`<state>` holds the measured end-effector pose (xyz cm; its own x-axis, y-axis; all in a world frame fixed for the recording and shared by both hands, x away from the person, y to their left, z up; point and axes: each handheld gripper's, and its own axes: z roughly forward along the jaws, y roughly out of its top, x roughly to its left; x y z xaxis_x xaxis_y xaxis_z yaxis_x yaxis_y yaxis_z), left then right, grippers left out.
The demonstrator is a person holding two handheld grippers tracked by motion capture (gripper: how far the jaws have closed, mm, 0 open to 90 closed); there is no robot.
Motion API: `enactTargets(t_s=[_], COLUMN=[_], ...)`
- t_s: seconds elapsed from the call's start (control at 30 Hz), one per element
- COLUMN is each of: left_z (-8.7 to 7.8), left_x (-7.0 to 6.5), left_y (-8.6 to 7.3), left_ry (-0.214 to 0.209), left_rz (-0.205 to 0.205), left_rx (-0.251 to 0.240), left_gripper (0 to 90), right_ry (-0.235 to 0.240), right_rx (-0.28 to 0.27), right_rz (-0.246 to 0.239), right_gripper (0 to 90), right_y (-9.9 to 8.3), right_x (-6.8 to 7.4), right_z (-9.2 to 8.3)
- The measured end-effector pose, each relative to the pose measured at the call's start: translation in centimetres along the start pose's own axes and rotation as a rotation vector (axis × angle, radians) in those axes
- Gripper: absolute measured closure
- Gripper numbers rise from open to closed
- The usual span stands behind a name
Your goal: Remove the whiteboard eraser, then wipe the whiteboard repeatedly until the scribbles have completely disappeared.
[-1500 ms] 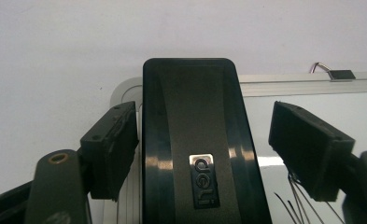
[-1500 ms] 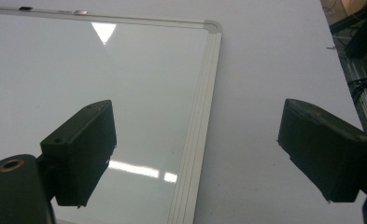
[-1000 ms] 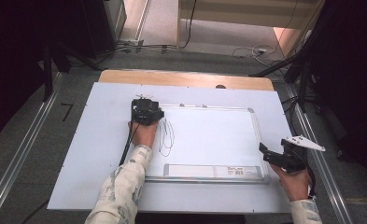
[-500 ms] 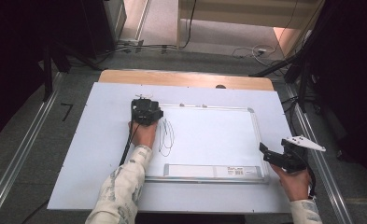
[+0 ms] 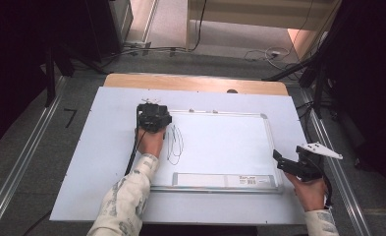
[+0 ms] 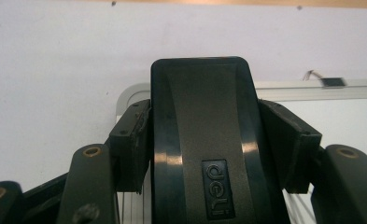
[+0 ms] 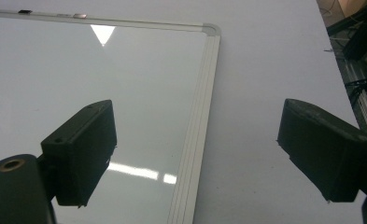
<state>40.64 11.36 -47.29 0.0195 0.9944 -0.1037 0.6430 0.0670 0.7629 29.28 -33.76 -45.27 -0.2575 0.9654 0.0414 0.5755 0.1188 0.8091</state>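
A black eraser with a raised logo sits between the jaws of my left gripper, and both pads press on its sides. In the high view my left gripper rests over the top left corner of the whiteboard. Thin black pen loops are drawn on the board just right of that hand. My right gripper is held at the board's bottom right corner. In its own view the right gripper is open, its jaws straddling the board's right frame with nothing between them.
The whiteboard lies on a white table sheet with a wooden strip along the far edge. A labelled tray strip runs along the board's near edge. Metal rails and cables lie on the floor on both sides.
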Motion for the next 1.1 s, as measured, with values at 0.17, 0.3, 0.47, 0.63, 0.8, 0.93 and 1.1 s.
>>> enactTargets(t_s=[0.17,0.3,0.47,0.63,0.8,0.93,1.1], left_z=[-1.5,-2.4,-3.0,-3.3,-3.4,-3.5,-3.8], left_x=[0.2,0.2,0.2,0.2,0.3,0.3,0.4], left_y=[0.5,0.8,0.7,0.5,0.3,0.0,-0.3], left_ry=[-0.028,-0.033,-0.043,-0.044,-0.047,-0.051,-0.059], left_rz=[-0.018,-0.009,-0.012,-0.017,-0.022,-0.022,-0.025], left_rx=[-0.024,-0.042,-0.046,-0.044,-0.040,-0.039,-0.042], left_gripper=[39.8,39.8,39.8,39.8,39.8,39.7,39.7], right_ry=[0.000,0.000,0.002,0.002,0.002,0.000,-0.001], right_rx=[0.002,0.003,0.001,-0.003,-0.002,-0.003,-0.004], right_rz=[0.003,0.001,-0.004,-0.005,-0.005,-0.004,-0.004], right_gripper=[10.3,10.3,10.3,10.3,10.3,10.3,10.3], right_y=[0.1,0.1,0.1,0.1,0.0,-0.1,-0.1], right_x=[0.1,0.2,0.3,0.4,0.4,0.3,0.3], right_z=[0.1,0.1,0.0,-0.1,-0.2,-0.4,-0.5])
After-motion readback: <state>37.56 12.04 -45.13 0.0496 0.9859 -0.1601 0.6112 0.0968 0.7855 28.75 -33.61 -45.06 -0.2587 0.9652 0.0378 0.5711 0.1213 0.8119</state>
